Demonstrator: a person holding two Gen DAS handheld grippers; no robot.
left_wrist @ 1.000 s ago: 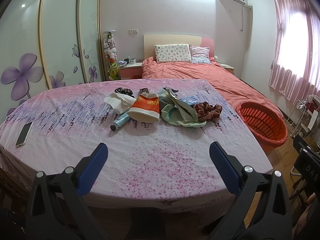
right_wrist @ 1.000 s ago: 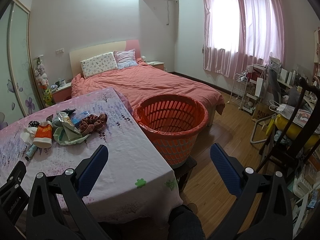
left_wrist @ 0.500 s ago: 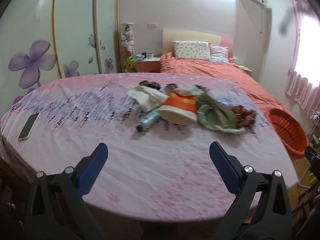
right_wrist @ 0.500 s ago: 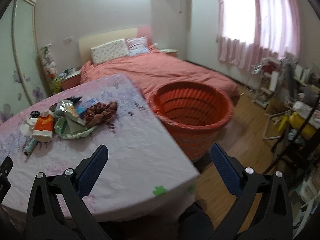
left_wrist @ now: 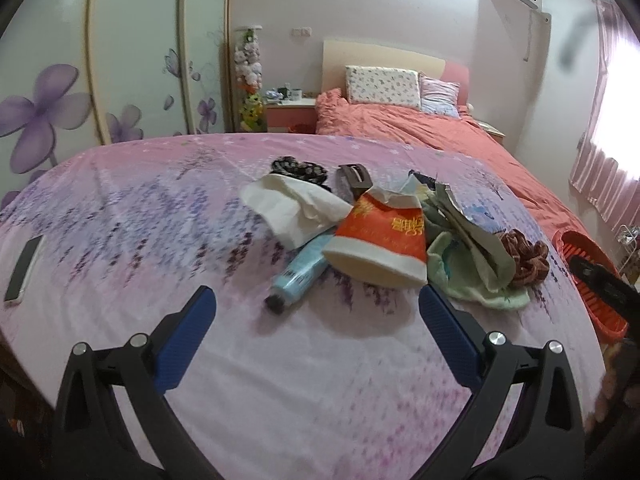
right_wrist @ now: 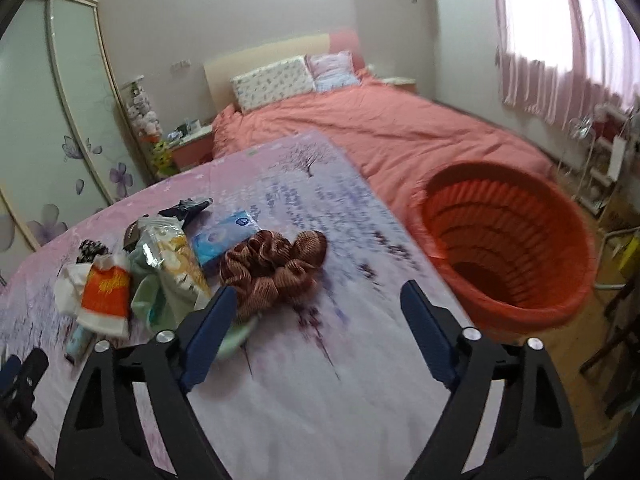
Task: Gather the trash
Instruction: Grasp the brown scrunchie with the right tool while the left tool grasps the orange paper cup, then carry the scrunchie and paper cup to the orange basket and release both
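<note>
Trash: all left piled on the worktop.
Basket: seemingly empty.
Left tool: released.
Right tool: closing, nothing grasped.

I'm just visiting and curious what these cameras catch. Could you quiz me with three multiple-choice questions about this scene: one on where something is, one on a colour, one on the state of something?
1. Where is the phone?
A. in the basket
B. alone near the table's left edge
C. on the bed

2. What colour is the basket?
A. orange-red
B. blue
C. white

3. What is in the basket?
A. a heap of trash
B. a pillow
C. nothing that shows

Answers:
1 B: it lies apart from the trash pile.
2 A: its slatted wall is orange-red.
3 C: its inside shows bare down to the bottom.
</note>
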